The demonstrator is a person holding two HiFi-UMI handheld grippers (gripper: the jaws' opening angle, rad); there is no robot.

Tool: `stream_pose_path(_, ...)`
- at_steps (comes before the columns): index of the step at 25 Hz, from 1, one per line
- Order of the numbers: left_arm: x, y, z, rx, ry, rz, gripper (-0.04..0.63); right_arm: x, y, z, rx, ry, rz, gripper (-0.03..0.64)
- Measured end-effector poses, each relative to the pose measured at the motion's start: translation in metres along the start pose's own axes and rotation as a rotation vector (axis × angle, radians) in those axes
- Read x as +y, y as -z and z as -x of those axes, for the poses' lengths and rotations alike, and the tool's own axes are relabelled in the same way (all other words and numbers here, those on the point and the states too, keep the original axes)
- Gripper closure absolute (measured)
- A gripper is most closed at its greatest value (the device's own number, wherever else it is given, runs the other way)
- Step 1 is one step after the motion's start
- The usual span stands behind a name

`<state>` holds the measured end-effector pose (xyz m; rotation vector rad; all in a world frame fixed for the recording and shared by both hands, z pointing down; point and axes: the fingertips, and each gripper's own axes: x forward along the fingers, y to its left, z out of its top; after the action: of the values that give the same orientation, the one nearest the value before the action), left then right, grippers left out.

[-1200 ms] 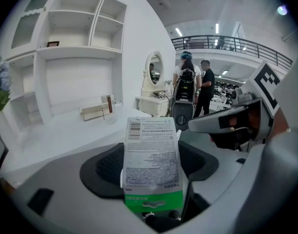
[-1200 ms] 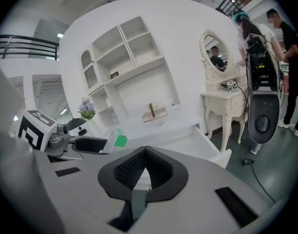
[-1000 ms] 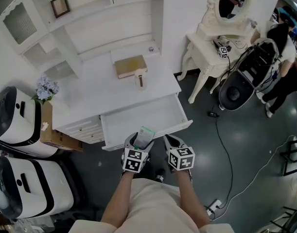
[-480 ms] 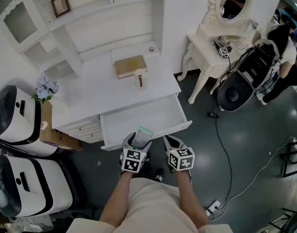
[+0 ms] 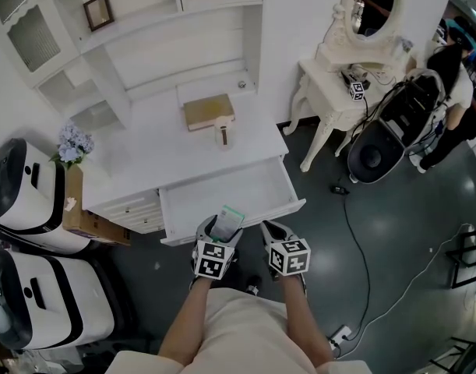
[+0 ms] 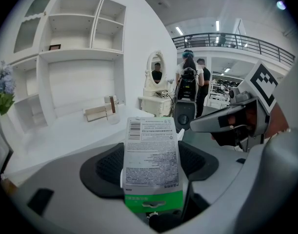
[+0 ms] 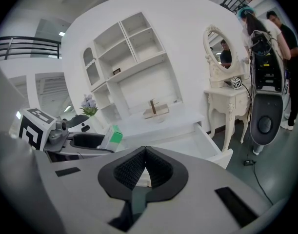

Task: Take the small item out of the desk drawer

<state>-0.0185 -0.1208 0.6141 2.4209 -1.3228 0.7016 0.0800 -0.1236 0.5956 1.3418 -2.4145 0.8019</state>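
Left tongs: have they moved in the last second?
No: the left tongs, shut on the packet, hold the same spot at the open drawer's front edge.

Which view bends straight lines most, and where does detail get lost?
Left gripper view: strong fisheye, dark corners; the packet is sharp, its fine print too small to read. Right gripper view: same bending, shelves curve. Head view: lines nearly straight, even light, white desk almost washes out.

Packet held clear of the open drawer
The flat white packet (image 6: 151, 160), green-banded with barcode and fine print, stands upright clamped in the left tool (image 5: 222, 228), just before the white drawer (image 5: 222, 195), which is pulled open.
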Motion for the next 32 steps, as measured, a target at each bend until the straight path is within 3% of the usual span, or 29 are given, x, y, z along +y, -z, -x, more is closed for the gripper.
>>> stream_pose_path(32, 0.005, -0.013, 0.0, -0.031, -0.005, -0.012, 0.238, 0.002, -0.001, -0.004, 0.023, -0.014, 0.054, 0.592)
